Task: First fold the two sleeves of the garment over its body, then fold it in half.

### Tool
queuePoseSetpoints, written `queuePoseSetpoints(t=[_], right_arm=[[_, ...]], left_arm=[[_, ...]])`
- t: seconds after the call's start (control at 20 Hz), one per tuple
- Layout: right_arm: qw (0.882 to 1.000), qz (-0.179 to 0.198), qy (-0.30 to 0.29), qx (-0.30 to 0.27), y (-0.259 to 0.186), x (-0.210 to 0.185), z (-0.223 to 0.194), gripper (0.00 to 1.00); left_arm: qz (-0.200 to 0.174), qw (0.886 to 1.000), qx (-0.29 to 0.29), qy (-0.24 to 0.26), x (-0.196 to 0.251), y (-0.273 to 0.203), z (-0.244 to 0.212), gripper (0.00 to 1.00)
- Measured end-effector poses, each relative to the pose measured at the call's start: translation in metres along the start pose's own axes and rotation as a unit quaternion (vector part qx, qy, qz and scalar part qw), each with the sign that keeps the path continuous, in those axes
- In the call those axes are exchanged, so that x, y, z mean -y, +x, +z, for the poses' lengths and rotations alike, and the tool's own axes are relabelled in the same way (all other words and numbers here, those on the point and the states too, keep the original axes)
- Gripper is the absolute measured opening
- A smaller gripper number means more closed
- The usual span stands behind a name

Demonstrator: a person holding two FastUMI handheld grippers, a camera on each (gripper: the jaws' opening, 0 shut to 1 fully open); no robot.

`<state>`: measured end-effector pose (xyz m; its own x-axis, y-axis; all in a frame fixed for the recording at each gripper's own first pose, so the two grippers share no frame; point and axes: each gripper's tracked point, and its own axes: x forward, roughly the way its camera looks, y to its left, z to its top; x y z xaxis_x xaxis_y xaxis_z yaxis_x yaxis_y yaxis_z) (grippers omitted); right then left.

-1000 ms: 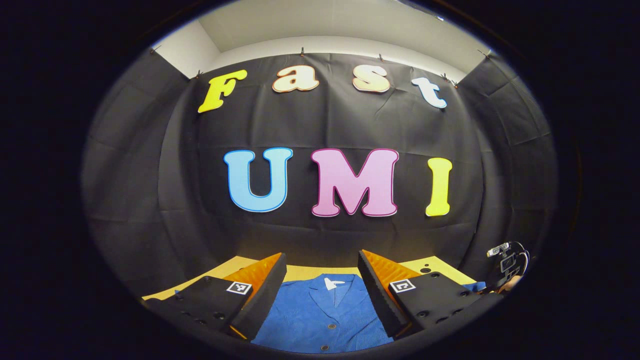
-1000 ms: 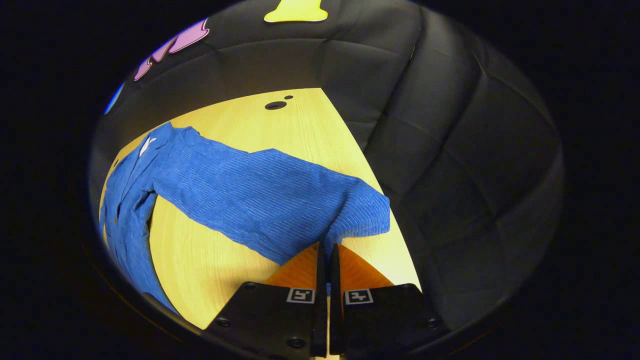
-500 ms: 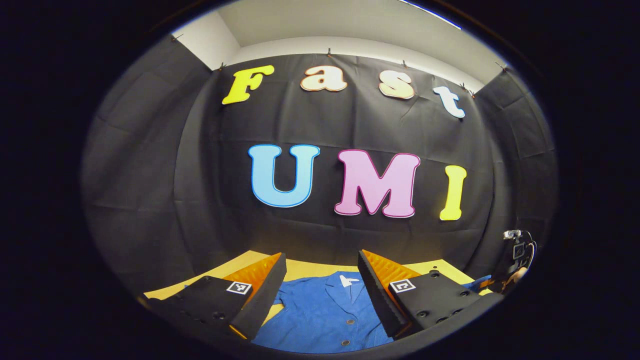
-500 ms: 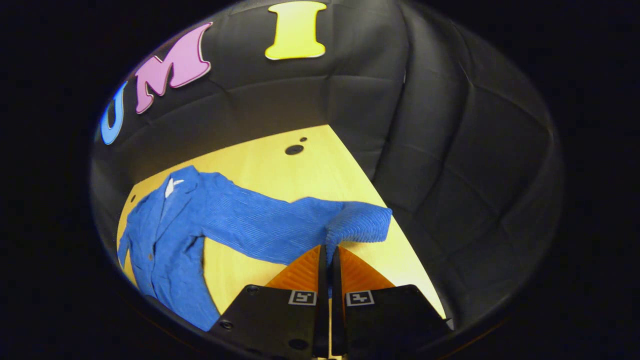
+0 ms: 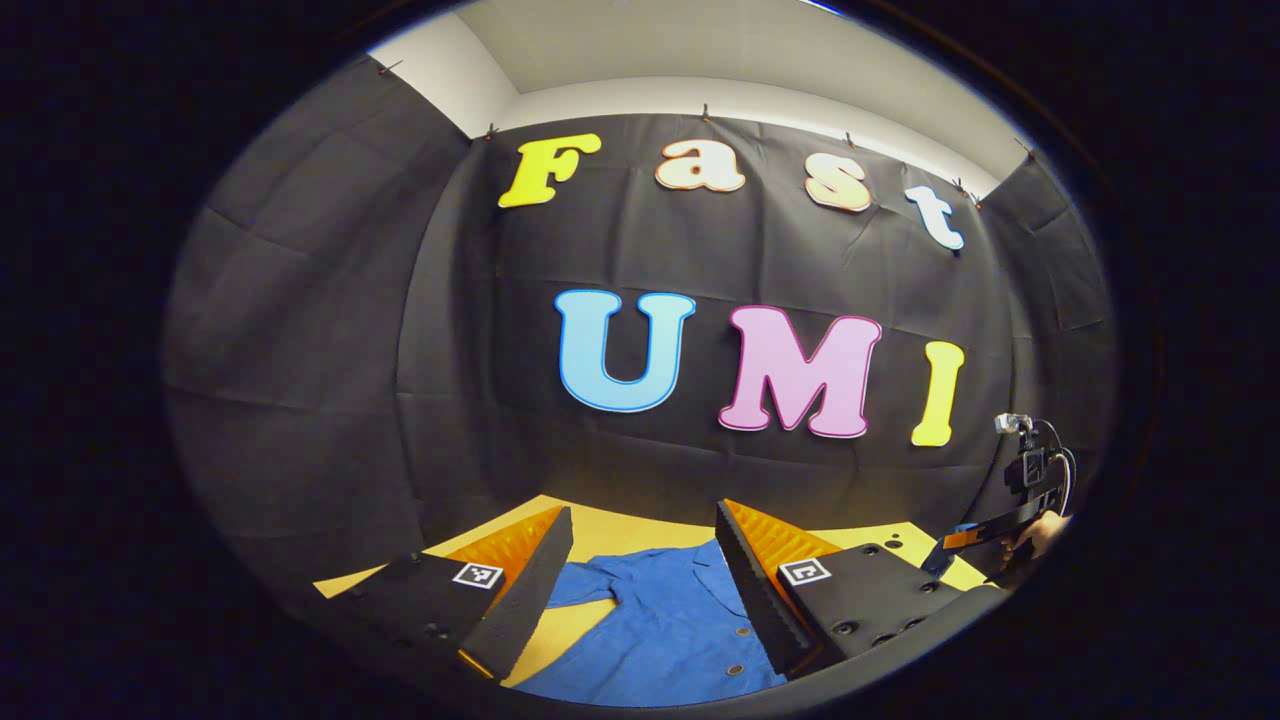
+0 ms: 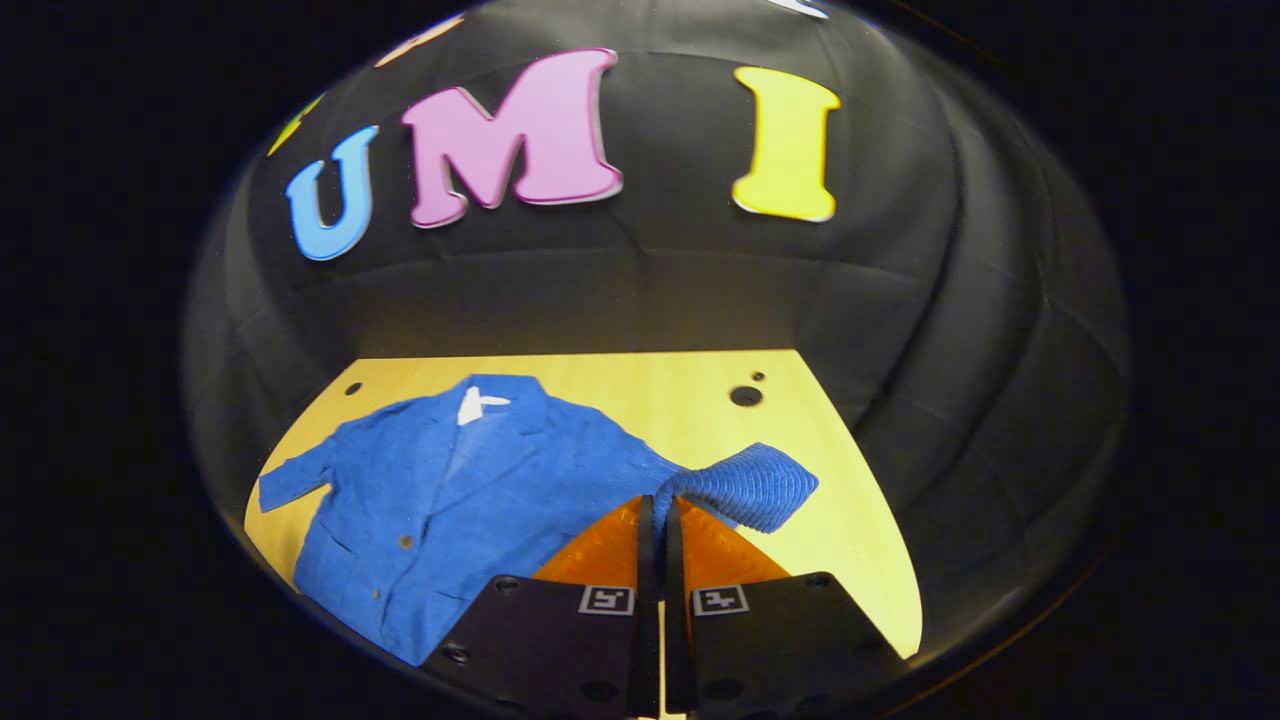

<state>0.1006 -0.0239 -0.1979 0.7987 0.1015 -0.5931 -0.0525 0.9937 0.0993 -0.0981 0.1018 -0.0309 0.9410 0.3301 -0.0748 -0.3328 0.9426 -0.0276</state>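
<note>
Since a second ago the right hand-held gripper has lifted the blue jacket's right sleeve off the counter and swung it in toward the jacket's body, its fingers pressed together on the cuff end, which now curls above the wood; the blue jacket lies face up on the counter, collar toward the booth wall, its other sleeve spread out flat to the side; in the left gripper view the left hand-held gripper hangs above the jacket with its fingers spread wide and nothing between them; far off at that view's right edge the right hand-held gripper shows with a hand behind it.
</note>
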Motion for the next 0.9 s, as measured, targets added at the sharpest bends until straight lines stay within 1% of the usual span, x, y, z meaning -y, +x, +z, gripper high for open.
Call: queuePoseSetpoints(t=[0.15,0.5,0.75,0.9], right_arm=[[0.999,0.031,-0.026,0.008,0.000,-0.048,0.014,0.06],[0.995,0.086,-0.044,0.010,0.008,-0.140,0.026,0.06],[0.990,0.120,-0.075,0.015,0.011,-0.205,0.027,0.06],[0.987,0.138,-0.085,0.011,0.018,-0.245,0.021,0.06]], left_arm=[[0.011,1.000,0.004,-0.004,-0.017,-0.007,0.003,0.82],[0.035,0.999,-0.004,-0.007,-0.058,-0.015,-0.003,0.82],[0.038,0.999,-0.018,-0.001,-0.080,-0.016,-0.012,0.82],[0.036,0.999,-0.028,0.002,-0.092,-0.015,-0.017,0.82]])
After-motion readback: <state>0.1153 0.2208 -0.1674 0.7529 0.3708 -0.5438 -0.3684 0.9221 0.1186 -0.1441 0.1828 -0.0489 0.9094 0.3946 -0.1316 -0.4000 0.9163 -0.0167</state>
